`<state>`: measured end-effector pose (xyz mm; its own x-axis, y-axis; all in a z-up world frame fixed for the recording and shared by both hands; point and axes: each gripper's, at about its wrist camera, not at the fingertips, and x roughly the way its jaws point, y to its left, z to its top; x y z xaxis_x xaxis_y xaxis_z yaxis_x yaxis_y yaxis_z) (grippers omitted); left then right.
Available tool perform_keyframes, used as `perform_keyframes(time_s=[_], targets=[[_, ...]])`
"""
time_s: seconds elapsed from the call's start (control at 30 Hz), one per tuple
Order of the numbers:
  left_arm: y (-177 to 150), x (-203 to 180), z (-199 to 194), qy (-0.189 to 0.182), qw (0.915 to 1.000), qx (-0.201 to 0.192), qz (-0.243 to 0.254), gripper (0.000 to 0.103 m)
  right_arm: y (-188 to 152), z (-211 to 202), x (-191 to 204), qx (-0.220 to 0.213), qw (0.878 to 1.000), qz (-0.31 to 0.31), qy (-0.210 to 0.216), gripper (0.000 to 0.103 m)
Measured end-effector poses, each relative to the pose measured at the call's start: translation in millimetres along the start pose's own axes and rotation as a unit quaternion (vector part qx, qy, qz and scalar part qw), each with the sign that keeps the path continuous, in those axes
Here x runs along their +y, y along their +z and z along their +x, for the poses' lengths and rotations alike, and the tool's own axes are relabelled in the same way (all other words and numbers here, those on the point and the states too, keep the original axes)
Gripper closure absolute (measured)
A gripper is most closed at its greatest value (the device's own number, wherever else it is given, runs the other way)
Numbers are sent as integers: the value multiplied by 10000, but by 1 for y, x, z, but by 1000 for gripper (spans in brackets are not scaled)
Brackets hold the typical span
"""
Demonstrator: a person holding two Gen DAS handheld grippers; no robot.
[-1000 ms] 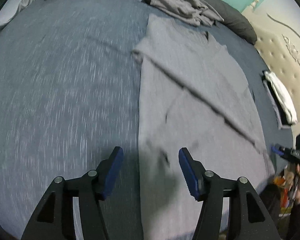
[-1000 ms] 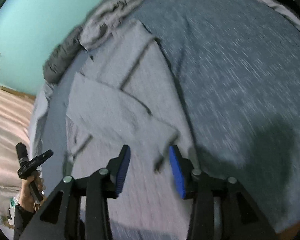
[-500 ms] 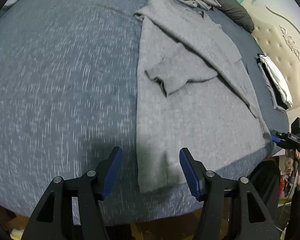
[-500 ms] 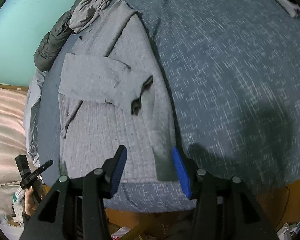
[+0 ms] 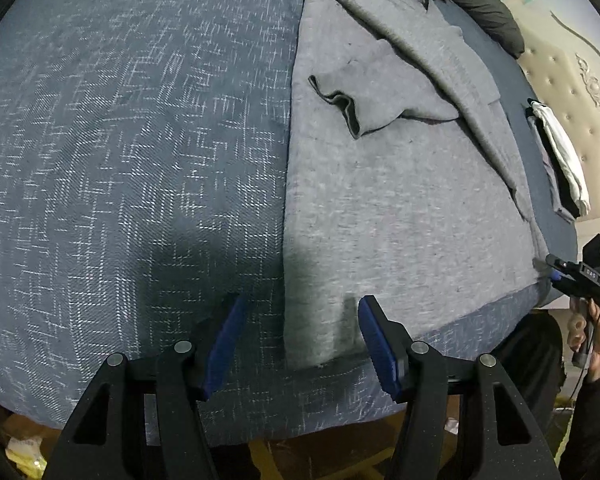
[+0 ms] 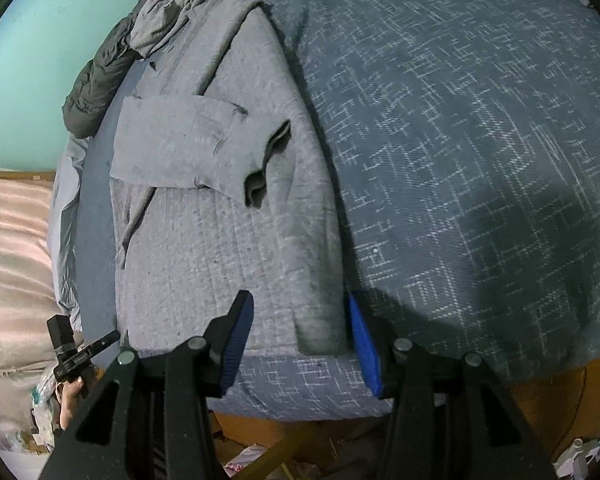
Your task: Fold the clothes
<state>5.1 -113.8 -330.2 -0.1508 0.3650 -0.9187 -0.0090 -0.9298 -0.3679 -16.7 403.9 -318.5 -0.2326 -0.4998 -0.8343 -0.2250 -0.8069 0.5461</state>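
Observation:
A grey long-sleeved top (image 5: pixel 400 200) lies flat on the blue bedspread (image 5: pixel 120 140), both sleeves folded across its body. My left gripper (image 5: pixel 300 338) is open, its blue pads straddling the near left hem corner (image 5: pixel 308 344) just above the cloth. In the right wrist view the same top (image 6: pixel 220 240) shows. My right gripper (image 6: pixel 300 334) is open, straddling the near right hem corner (image 6: pixel 320 332). The right gripper also shows in the left wrist view (image 5: pixel 580 276) and the left gripper in the right wrist view (image 6: pixel 80 352).
A crumpled grey garment (image 6: pixel 172 8) and a dark pillow (image 6: pixel 96 84) lie at the far end. Folded black and white clothes (image 5: pixel 560 160) sit by the padded headboard (image 5: pixel 580 92). The bed's near edge (image 6: pixel 320 396) drops to a wooden frame and floor clutter.
Both grippers have drawn back along the top from its middle to the hem at the bed's near edge. Both stayed open.

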Motion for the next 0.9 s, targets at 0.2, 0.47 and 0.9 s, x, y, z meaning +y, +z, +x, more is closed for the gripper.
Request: perform_keyframes(time_s=[0.2, 0.47, 0.9], targets=[[-2, -9, 3, -70, 9997, 60, 230, 81, 0, -1, -2, -43, 9999, -116, 88, 58], [-3, -21, -5, -108, 9987, -23, 496, 97, -2, -4, -2, -138, 9993, -348, 23, 91], [-23, -39, -62, -253, 9940, -411, 977, 98, -16, -62, 24, -562, 9928, -1017, 284, 98]])
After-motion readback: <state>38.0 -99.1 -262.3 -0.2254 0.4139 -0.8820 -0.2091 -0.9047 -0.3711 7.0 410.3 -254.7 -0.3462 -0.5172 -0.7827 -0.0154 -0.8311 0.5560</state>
